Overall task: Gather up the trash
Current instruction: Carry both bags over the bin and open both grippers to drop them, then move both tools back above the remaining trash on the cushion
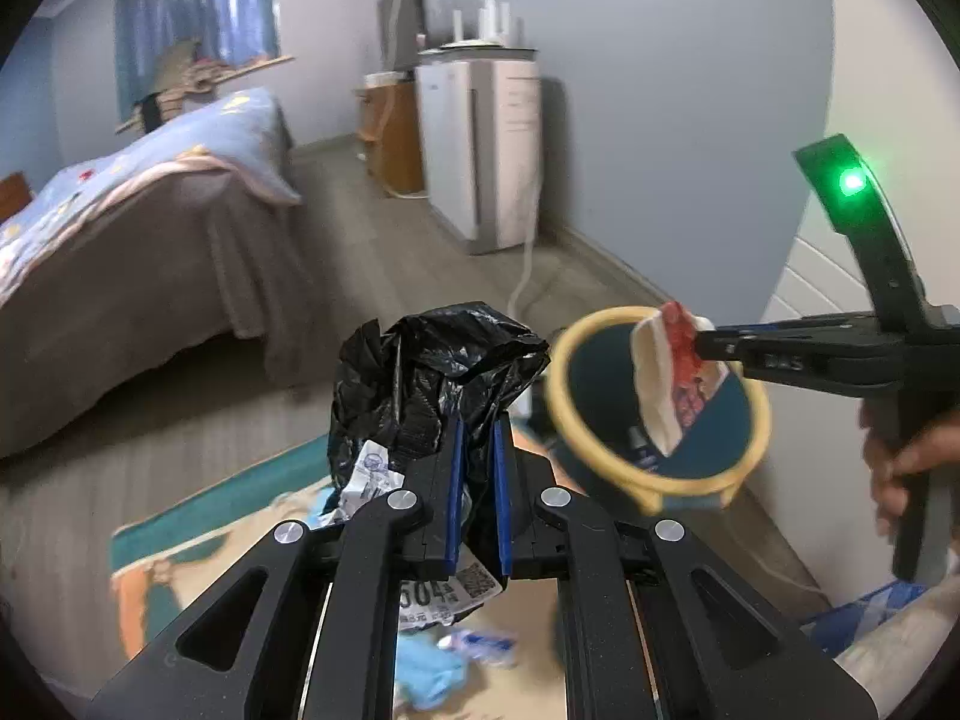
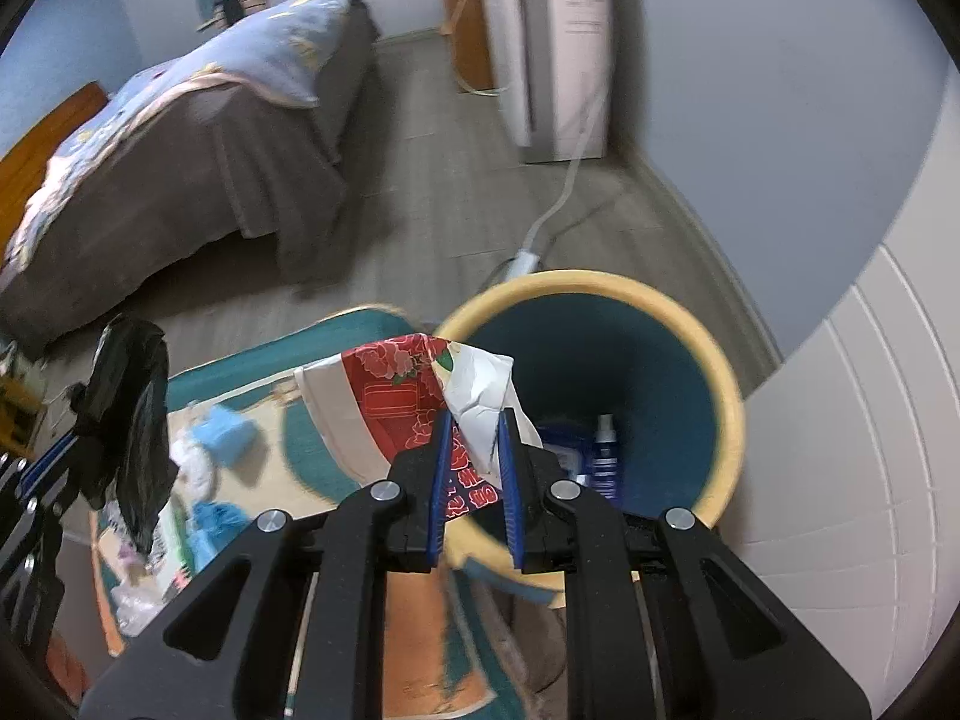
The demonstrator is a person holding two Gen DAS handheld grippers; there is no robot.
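L gripper (image 1: 477,480) clamps black bag (image 1: 432,372); R gripper (image 2: 477,468) pinches red-white wrapper (image 2: 414,402) over bin (image 2: 729,396). Bottle (image 2: 606,456) inside: R view only.

Bag (image 1: 432,372): glossy crinkled black plastic. Wrapper (image 2: 420,402): creased printed paper. Gripper arms (image 1: 480,540): matt black plastic, shiny metal pins. Floor (image 1: 372,252): wood-look planks.

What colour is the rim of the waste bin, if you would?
Pale yellow rim on the teal waste bin, clearest in the right wrist view.
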